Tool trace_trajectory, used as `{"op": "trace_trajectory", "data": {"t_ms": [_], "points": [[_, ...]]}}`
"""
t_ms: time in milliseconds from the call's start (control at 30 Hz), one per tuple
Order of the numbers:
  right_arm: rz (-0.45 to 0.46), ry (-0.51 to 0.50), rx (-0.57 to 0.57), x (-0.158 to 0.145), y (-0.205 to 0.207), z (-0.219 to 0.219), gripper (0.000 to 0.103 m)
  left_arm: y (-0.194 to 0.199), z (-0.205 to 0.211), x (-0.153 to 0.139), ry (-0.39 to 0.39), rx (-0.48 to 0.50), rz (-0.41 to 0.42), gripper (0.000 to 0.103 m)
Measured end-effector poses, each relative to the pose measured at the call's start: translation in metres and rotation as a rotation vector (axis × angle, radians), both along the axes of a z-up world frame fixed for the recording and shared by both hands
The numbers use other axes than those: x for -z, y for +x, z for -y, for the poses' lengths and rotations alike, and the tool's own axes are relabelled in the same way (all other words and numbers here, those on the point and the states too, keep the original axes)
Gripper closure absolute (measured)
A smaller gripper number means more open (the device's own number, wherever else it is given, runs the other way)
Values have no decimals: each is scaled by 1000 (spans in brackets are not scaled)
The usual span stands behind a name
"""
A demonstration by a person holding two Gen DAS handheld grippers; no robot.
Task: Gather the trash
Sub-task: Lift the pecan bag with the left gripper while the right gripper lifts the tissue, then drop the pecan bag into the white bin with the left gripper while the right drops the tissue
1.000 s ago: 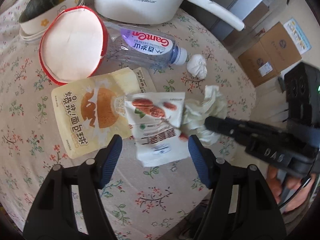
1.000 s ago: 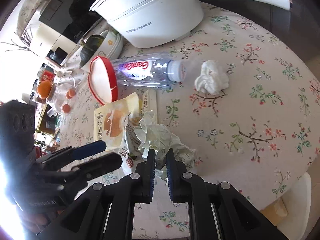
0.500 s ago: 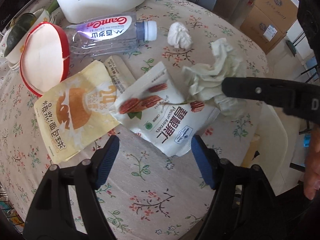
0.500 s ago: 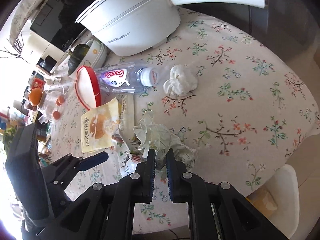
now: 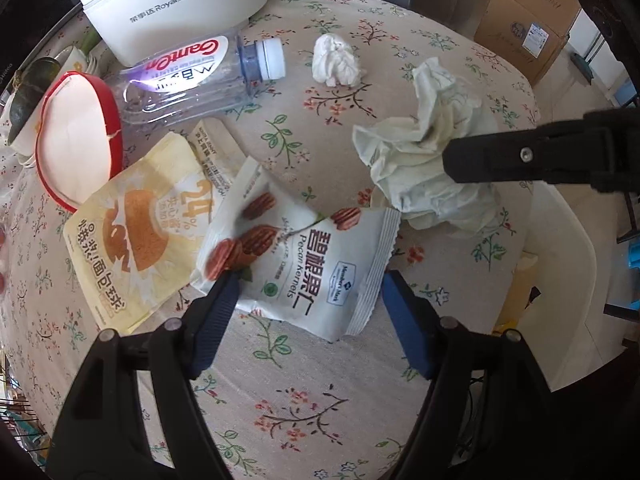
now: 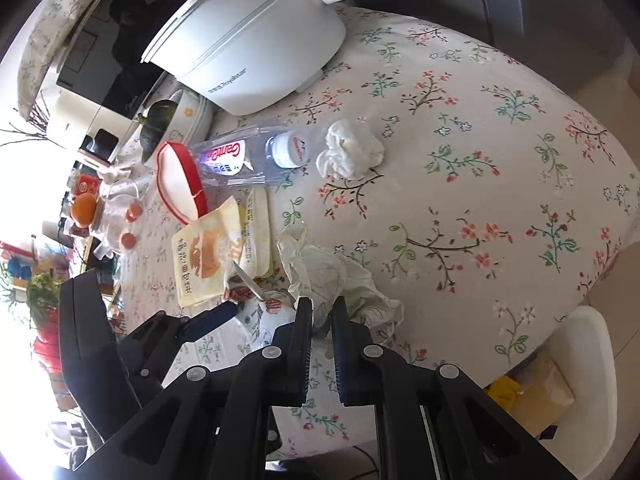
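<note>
The left gripper (image 5: 308, 288) stands spread over the pecan packet (image 5: 304, 256), one blue pad at the packet's left corner and the other just off its right sealed edge. Whether that left pad already touches the foil is hard to tell from the left wrist view. To take the packet well, the gripper should come down a little further so both pads bracket the flat pouch across its width, then close gently enough that the thin foil buckles upward into a ridge the pads can catch instead of sliding out from under them. The yellow bread bag (image 5: 136, 236) lies partly under the packet's left side, so the left pad ought to stay above that bag and not pinch both together.

The right gripper (image 6: 321, 312) is pressed together on the crumpled tissue (image 6: 328, 276), pinching a fold of it just right of the packet; it should hold steady and keep clear.

The packet is white, printed with pecans and green lettering, creased across its middle, with crimped seals at the ends. It lies on the flowered tablecloth (image 5: 320, 400), near the table's front edge, between the bread bag and the tissue.
</note>
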State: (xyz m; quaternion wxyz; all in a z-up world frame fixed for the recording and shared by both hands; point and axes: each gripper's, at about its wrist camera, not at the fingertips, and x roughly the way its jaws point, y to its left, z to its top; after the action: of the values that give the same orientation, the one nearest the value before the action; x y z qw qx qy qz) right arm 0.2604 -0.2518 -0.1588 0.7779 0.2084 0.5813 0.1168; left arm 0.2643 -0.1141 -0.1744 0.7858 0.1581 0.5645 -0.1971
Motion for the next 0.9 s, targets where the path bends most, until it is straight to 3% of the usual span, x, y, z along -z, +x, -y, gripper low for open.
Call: {"op": "trace_trajectory", "data": {"t_ms": [167,233,333,433,667,800,900], "points": [[13,-25,6,-5,-4,2,93,-5,-1,-4,-37,10,-1,71],[28,-33,11,-9,-6,8,93,-10,-3,-8,-51,8,-6,83],[35,-39,14,-11,-8,11,93,-11,-5,-12,-48,-3,10,89],[45,-40,4,-15,-11,11,93,-10,-13,-30,-117,-12,12,92],[94,-39,24,-39,-26,32,93,-17,-44,-98,-399,-12,33,93],[116,-70,16,-54,-41,45,93,-22,-44,-99,-491,-8,-11,93],[133,-118,1,-66,-57,57,93,-39,-19,-93,-512,58,-52,92]]}}
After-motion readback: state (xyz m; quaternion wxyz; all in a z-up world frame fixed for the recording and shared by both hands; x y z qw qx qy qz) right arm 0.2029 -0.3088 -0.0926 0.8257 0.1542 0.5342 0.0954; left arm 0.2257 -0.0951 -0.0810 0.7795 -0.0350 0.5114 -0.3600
